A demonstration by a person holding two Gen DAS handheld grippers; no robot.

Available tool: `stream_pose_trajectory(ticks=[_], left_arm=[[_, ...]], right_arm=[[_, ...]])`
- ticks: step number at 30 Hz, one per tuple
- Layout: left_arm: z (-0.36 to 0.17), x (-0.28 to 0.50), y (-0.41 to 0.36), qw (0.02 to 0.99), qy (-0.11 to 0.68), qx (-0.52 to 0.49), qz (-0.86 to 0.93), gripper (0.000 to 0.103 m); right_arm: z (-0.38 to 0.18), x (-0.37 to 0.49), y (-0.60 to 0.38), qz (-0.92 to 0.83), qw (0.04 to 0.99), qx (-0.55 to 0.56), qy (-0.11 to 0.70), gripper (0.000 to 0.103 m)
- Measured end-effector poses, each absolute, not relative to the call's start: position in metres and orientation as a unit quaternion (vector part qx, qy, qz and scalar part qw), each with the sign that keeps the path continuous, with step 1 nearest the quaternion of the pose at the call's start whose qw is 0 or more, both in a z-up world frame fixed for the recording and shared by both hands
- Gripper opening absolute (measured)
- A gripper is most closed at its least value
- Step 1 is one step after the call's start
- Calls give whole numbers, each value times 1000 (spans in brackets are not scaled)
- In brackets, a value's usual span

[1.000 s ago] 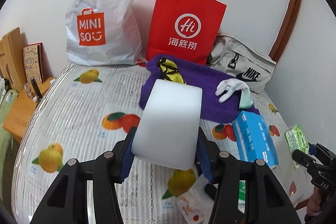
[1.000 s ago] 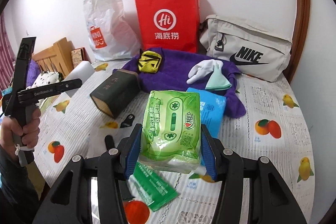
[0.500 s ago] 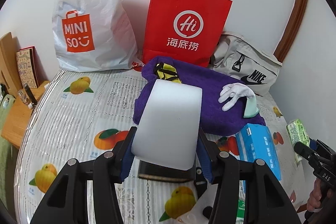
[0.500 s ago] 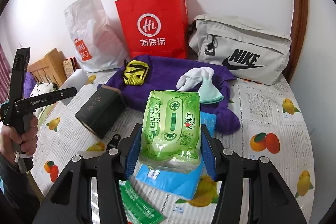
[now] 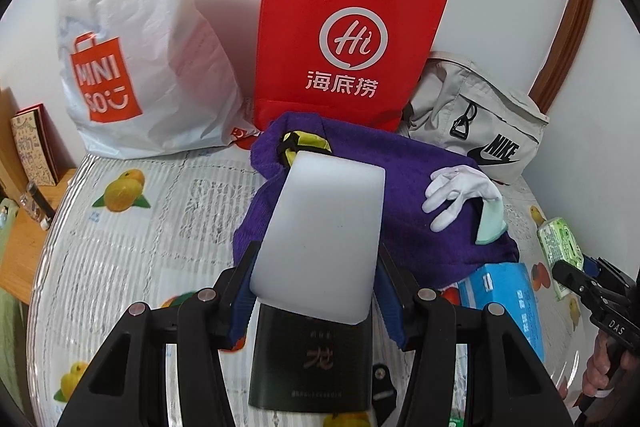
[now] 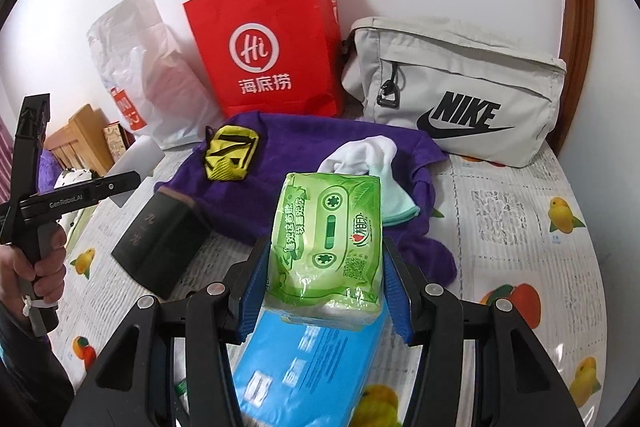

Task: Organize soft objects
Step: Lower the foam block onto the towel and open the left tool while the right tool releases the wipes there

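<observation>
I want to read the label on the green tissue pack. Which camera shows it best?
The right wrist view: the green tissue pack fills the centre, print facing the camera. The left wrist view shows it small at the right edge.

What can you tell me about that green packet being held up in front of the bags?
The green packet is a soft plastic pack, seemingly tissues or wipes, printed with a cassette-tape drawing, Chinese text and a QR code. Its wrapper is glossy and crinkled, with white contents showing at the bottom edge. The right hand-held gripper clamps it upright by its sides between blue pads, above a blue packet.
</observation>
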State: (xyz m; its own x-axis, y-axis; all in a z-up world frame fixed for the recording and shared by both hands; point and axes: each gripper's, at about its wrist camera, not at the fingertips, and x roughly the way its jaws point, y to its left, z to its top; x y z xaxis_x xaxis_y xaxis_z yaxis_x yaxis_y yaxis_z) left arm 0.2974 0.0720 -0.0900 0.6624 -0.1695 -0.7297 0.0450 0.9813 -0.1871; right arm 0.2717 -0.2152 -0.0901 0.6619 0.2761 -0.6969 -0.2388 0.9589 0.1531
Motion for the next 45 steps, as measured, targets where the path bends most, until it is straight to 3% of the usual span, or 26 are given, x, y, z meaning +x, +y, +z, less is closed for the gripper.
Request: stream_pose_trajectory(ticks=[27,41,45], left_arm=[[-123,409,31,879,468,-33,-85,51],[-148,429,27,859,506,-31,-77,53],[-149,431,27,855,511,-33,-80,54]], right_arm=[[-142,393,-202,145,882,-10,449,52],[-159,406,-203,150,868,-10,473,53],[-161,405,-203,154,866,-12,476,62]])
